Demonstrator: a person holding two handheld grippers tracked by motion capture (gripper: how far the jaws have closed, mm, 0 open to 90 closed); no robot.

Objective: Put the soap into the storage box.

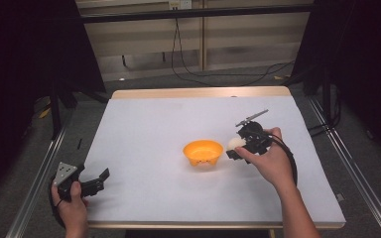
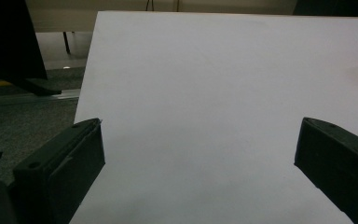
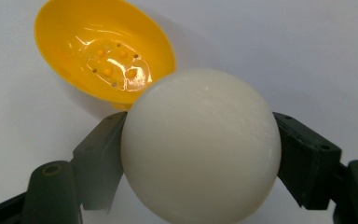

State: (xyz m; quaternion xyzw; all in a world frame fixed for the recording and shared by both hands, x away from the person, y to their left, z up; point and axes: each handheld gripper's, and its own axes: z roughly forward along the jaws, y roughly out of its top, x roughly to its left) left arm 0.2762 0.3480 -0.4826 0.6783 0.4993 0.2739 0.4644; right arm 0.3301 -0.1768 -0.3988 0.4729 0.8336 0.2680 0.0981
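Note:
An orange bowl [image 1: 203,152] sits empty near the middle of the white table [image 1: 144,129]. Just to its right, my right gripper [image 1: 235,147] is shut on a white ball [image 1: 236,144], held a little above the table beside the bowl's rim. In the right gripper view the white ball [image 3: 200,149] is clamped between both jaws of my right gripper [image 3: 200,158], with the bowl [image 3: 103,51] just beyond it. My left gripper [image 1: 100,179] rests open at the table's front left corner. In the left gripper view, bare table lies between the jaws of my left gripper [image 2: 198,149].
The table has a wooden far edge [image 1: 201,92]. Metal rails [image 1: 37,183] run along both sides. Cables [image 1: 218,74] lie on the floor behind the table.

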